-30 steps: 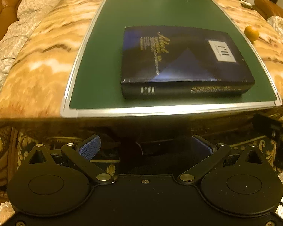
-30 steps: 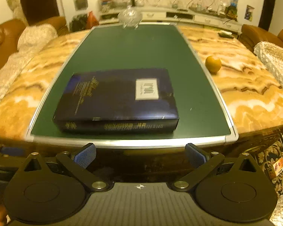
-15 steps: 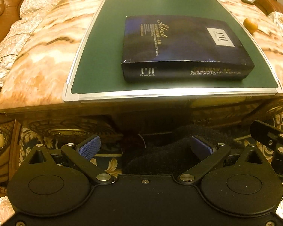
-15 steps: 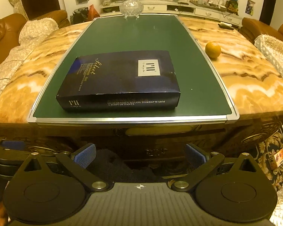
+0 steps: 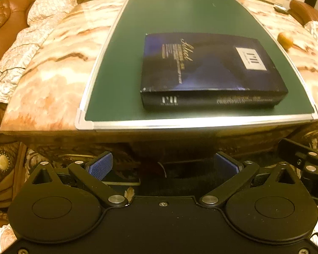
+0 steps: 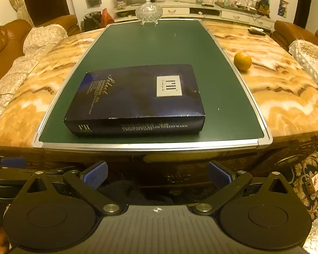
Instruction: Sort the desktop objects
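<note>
The box lies flat on the green board, just ahead of both hand-held grippers, left and right, each held wide apart and empty, short of the counter. Judgement: any grasp should take the near edge squarely. Only the right view shows the orange sharply, ahead and right, and the glass bowl whole.

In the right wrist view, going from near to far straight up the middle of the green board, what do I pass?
Right tongs → metal front frame of the green board → dark blue box → bare green surface → glass bowl at the far edge.
</note>
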The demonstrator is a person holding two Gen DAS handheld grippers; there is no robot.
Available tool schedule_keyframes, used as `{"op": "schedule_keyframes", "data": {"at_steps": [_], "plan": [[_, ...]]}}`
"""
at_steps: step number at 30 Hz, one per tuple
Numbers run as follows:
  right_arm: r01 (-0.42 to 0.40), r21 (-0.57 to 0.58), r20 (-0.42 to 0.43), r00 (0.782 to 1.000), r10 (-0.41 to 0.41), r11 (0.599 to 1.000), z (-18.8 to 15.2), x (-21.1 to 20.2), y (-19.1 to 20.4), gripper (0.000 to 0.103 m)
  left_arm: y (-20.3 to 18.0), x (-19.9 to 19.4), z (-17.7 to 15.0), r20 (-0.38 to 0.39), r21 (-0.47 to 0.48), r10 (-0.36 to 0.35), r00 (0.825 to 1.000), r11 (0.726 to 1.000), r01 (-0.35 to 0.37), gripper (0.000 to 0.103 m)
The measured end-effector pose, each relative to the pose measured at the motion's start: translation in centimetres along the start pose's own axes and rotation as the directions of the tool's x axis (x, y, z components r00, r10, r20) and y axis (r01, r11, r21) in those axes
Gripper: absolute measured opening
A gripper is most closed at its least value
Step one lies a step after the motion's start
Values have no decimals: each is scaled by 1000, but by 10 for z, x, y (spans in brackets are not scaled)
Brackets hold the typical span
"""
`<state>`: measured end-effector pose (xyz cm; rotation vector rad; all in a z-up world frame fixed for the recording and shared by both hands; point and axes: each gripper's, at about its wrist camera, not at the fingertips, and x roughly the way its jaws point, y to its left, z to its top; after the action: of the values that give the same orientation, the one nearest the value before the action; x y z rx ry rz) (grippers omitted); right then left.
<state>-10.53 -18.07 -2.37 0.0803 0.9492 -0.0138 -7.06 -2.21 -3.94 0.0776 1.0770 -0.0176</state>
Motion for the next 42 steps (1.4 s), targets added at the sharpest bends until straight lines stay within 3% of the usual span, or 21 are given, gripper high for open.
{"op": "schedule_keyframes", "data": {"at_steps": [13,42], "plan": [[9,-2,-19,1000,-9,1000,21,21,6,103,5,18,16,-21,-34,30,999,999,-30,103],[1,6,-41,999,-1,1000,27,31,2,103,6,22,22,-11,-56,24,1000,998,-25,103]]}}
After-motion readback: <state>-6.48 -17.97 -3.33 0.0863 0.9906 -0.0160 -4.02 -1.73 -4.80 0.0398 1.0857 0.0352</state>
